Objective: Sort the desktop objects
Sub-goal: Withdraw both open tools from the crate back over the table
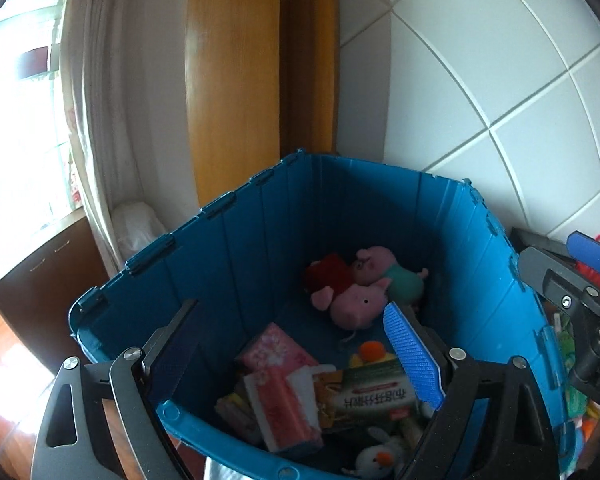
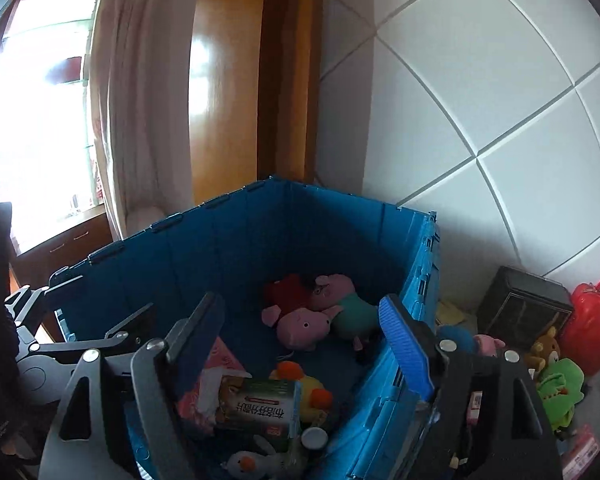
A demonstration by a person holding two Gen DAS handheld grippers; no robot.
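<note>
blue bin: open, upright | inside: 2 pink pig plushies lying far corner | green box tilted near front

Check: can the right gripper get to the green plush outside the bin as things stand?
Probably yes. The right gripper hangs open and empty over the blue bin; the green plush lies outside the bin wall on its right, uncovered on top. Neighbouring toys crowd it.
</note>
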